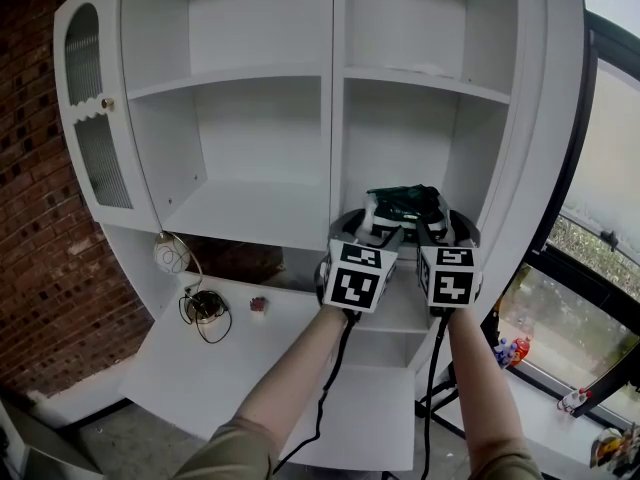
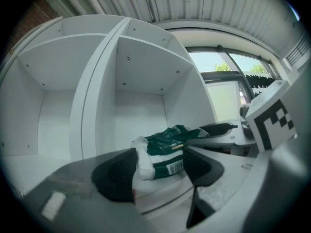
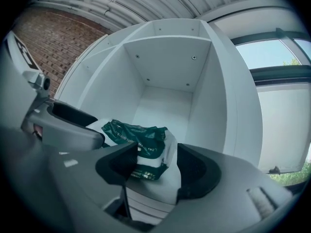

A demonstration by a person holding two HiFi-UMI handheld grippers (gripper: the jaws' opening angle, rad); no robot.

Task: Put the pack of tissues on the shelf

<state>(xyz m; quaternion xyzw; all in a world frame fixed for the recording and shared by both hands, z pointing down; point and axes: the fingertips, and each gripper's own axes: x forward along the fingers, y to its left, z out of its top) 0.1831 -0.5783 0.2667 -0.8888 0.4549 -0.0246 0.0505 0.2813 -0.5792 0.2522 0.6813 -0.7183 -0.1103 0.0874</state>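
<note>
Left tongs spread, right tongs spread too, no pinch. Pack of tissues lies between both pairs, one at each end. It rests on the shelf of the right-hand compartment. Weight looks carried by the board, so the release seems safe.

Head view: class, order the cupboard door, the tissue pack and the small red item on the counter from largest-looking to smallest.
1. Cupboard door, clearly largest
2. Tissue pack, only partly visible
3. Red item, clearly smallest
</note>
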